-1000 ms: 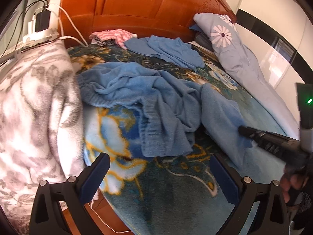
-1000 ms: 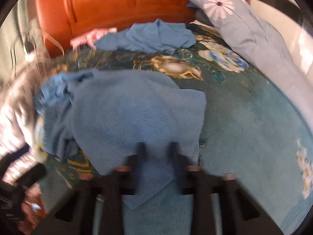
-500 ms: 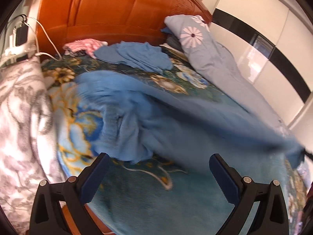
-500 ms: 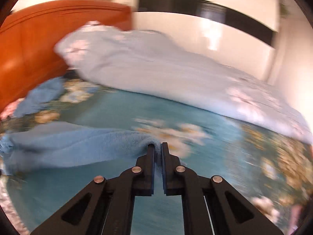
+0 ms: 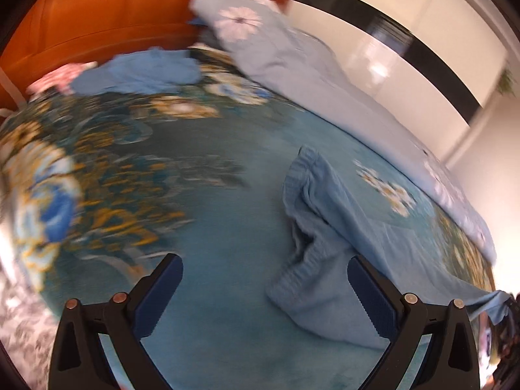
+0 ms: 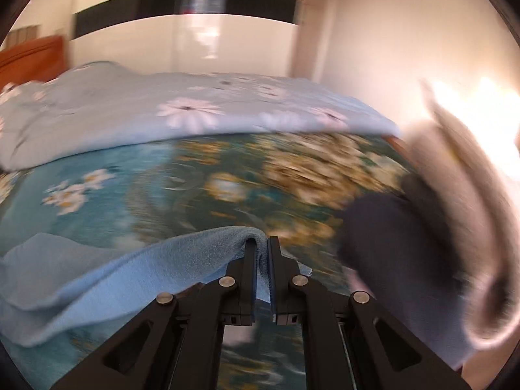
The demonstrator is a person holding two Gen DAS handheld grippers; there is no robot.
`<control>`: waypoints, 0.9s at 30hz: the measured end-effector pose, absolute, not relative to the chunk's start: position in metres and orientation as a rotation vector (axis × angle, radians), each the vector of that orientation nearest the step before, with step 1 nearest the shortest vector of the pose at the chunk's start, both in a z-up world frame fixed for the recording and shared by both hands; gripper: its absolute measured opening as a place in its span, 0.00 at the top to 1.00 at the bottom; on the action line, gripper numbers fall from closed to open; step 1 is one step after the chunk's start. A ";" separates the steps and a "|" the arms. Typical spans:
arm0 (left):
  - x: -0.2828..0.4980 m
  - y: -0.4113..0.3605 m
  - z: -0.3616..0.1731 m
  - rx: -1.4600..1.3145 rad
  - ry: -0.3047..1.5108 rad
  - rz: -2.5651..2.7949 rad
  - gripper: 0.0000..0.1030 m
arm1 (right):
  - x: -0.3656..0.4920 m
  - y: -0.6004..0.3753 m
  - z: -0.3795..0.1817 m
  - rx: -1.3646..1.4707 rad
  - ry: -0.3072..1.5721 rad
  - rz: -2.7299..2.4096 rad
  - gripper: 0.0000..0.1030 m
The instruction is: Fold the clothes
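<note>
As the blue garment (image 6: pixel 97 279) trails across the teal floral bedspread (image 6: pixel 136 195), the right gripper (image 6: pixel 262 250) has its jaws pressed together on a bunched edge of the cloth, which runs away to the left of the jaws and sags onto the bed. Ahead of those jaws lies a pale flowered quilt (image 6: pixel 195 110); to their right a dark shape is too blurred to identify.

Seen from the left wrist, the left gripper (image 5: pixel 265 287) hangs with its jaws spread and empty, and the garment's ribbed, rumpled end (image 5: pixel 312 227) lies on the bedspread just ahead of the right-hand jaw, stretching off to the right toward the pinching gripper. Farther ahead, near the wooden headboard (image 5: pixel 113 9), another blue garment (image 5: pixel 139 71) and a pink item (image 5: pixel 61 78) wait.

Judged from this, the step in hand is pulling the piece out flat before any fold. Doing it well likely means keeping the pinch firm, holding the cloth low and taut, and bringing the open jaws onto the crumpled ribbed end so both ends can be tensioned and the twist shaken out. A pinch on only one layer risks the fabric slipping free.
</note>
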State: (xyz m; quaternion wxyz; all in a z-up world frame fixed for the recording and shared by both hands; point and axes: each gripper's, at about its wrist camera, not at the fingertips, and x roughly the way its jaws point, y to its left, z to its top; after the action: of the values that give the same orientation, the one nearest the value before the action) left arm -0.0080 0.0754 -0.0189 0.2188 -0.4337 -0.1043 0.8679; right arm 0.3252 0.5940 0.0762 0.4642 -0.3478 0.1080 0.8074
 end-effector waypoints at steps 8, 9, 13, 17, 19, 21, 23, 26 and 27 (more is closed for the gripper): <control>-0.059 0.168 -0.030 -1.182 -0.064 2.165 0.02 | 0.370 0.601 0.048 -0.935 0.277 1.932 0.94; -0.065 0.173 -0.031 -1.185 -0.042 2.147 0.05 | 0.368 0.596 0.045 -0.957 0.236 1.930 0.94; -0.091 0.178 -0.037 -1.222 -0.039 2.097 0.14 | 0.366 0.586 0.034 -1.031 0.136 1.926 0.92; -0.104 0.182 -0.041 -1.262 -0.084 2.042 0.21 | 0.374 0.575 0.031 -1.057 0.137 1.960 0.79; -0.104 0.184 -0.042 -1.265 -0.072 2.040 0.25 | 0.379 0.566 0.033 -1.058 0.140 1.999 0.68; -0.103 0.185 -0.042 -1.271 -0.077 2.021 0.29 | 0.381 0.555 0.037 -1.063 0.130 2.021 0.64; -0.101 0.187 -0.041 -1.269 -0.083 1.998 0.33 | 0.383 0.543 0.041 -1.061 0.117 2.044 0.60; -0.098 0.193 -0.040 -1.271 -0.067 1.988 0.35 | 0.377 0.523 0.042 -1.067 0.145 2.178 0.57; -0.098 0.196 -0.041 -1.277 -0.064 1.985 0.37 | 0.370 0.518 0.039 -1.088 0.137 2.221 0.57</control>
State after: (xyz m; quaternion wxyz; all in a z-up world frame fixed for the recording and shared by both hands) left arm -0.0980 0.1961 -0.0408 0.3804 -0.5001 -0.0252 0.7776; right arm 0.3701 0.5179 0.0394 0.3262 -0.4152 0.0524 0.8476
